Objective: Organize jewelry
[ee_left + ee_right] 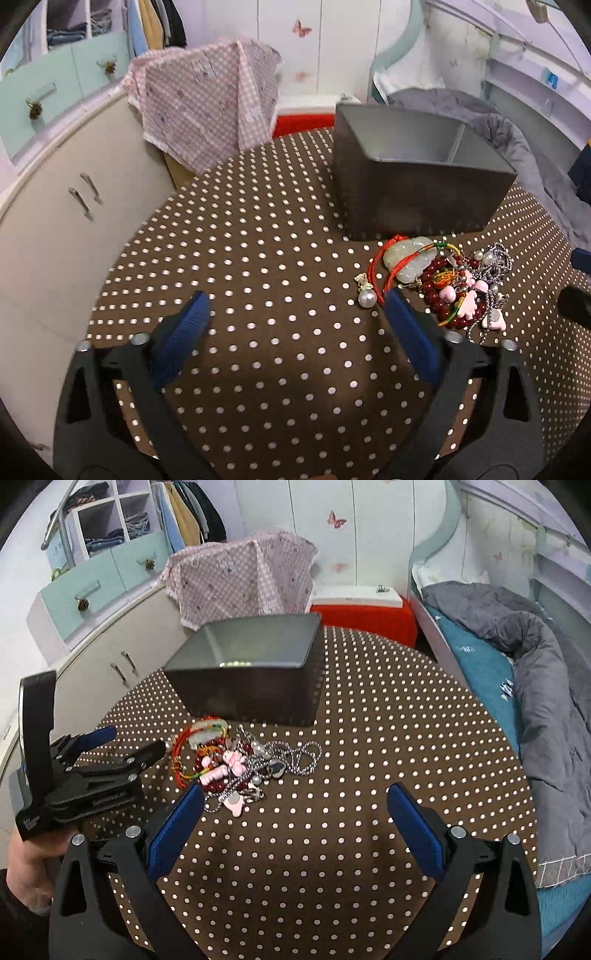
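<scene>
Barely begun: jewelry heap (439,282) untouched on worktop (258,258), grey box (417,184) seemingly near-empty, both tongs (295,314) (295,805) gaping, holding nothing.

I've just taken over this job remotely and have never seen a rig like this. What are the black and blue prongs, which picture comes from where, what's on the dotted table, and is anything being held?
There is no robot here: a person holds a two-finger gripper in each hand, and each has a wide-angle camera looking along its blue-padded fingers. One picture is from the left gripper, the other from the right gripper; the right view also shows the left one from the side. On the dotted tablecloth lies a tangled jewelry pile: red cords, a pale jade pendant, dark red beads, pink charms, a silver chain and a pearl charm. Behind it stands a gray divided box. Both grippers are open and hold nothing.
</scene>
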Demonstrator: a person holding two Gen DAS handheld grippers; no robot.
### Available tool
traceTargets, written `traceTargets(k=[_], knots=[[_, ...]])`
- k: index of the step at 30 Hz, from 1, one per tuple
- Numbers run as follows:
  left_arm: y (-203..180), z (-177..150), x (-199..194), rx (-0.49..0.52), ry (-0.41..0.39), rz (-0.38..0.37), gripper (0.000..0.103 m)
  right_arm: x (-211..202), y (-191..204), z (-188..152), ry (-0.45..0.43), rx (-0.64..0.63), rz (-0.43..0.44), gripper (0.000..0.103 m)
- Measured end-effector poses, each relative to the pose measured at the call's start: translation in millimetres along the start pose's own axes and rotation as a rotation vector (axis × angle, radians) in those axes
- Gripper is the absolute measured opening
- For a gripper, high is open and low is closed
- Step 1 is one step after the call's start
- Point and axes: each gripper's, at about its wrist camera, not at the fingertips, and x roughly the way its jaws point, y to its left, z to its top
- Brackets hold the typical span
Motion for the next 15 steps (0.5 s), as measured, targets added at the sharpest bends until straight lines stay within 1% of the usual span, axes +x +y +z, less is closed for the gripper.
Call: traceTargets(k=[1,3,4,6,10,11,12,14,15], knots=[[-0.1,0.7,1.9,0.002,0.009,-0.003,0.084,2.0,0.2,-1.2,0.005,0.001,0.000,0.095],[-2.0,0.8,4.3,0.013,0.023,-0.007,0.074,6.0,0.8,-3.0,0.015,-0.003,-0.001,0.095],[-3.1,0.8,6.2,0.019,0.034,-0.017,0.071,7.5,0.5,-3.5,0.018,-0.005,-0.001,0.095],[-4.4,1.7,5.6,0.030,0.031,-0.025,0.064,9.7,-0.9,-5.1,0.023,-0.002,0.004,0.094],[-9.5,4.6,7.8,0.058,0.028,-0.052,0.058,14.5,-0.4,-3.8,0.027,0.002,0.006,0.094],[-10.4,5.6,8.0,0.067,0.026,-0.070,0.050,14.8,-0.5,-3.6,0.028,0.002,0.007,0.094],[-12.1,8.4,9.4,0.075,0.026,-0.082,0.040,14.8,0.0,-3.9,0.027,0.000,0.008,0.094],[-16.8,11.0,8.9,0.093,0.023,-0.108,0.027,14.8,1.4,-3.9,0.027,-0.006,0.009,0.093],[-18.3,11.2,8.7,0.098,0.023,-0.117,0.018,15.3,2.2,-4.1,0.026,-0.010,0.011,0.091]])
